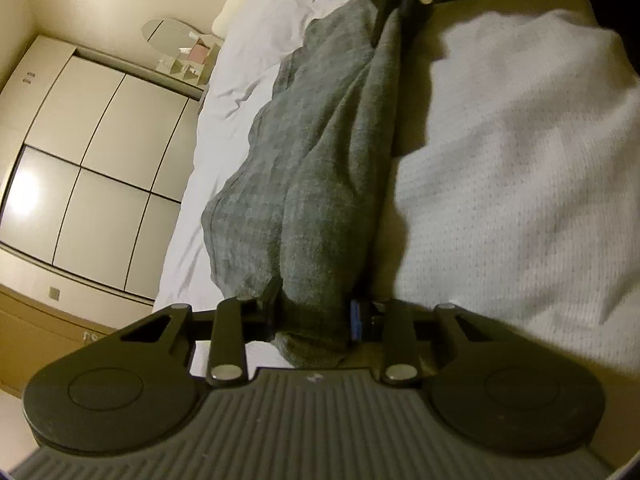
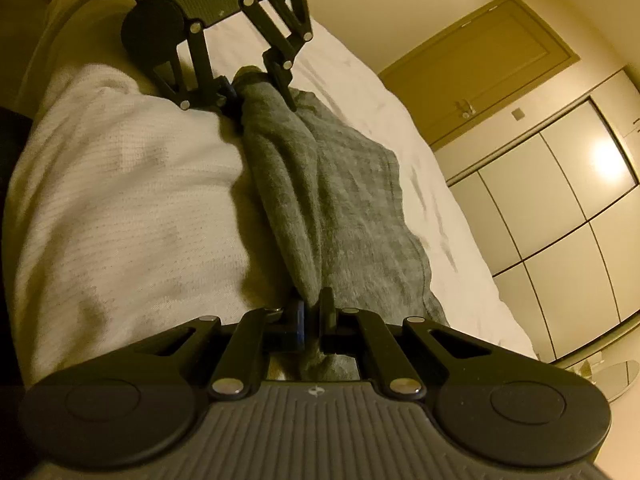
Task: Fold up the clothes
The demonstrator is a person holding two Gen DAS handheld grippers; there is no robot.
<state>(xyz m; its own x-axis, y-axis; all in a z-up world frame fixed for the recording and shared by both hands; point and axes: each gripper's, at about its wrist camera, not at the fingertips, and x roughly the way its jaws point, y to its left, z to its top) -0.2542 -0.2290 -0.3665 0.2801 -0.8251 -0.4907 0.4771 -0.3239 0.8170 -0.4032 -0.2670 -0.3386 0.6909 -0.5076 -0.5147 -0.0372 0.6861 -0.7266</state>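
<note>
Black fingers (image 1: 272,308) of the left gripper (image 1: 314,314), at the lower centre of the left wrist view, are clamped on one end of a grey garment (image 1: 316,184). Its cloth stretches in loose folds up the middle of the frame to the right gripper (image 1: 396,12) at the top edge, which pinches the far end. From the right wrist view, that right gripper sits at lower centre, squeezing a bunched corner, and the left one appears in the upper left. Beneath the garment, a white bed sheet (image 1: 248,64) fills the left of the left wrist view. White waffle-knit fabric (image 1: 520,152) bulges on the right side. Pale wardrobe doors (image 1: 92,160) stand at far left.
</note>
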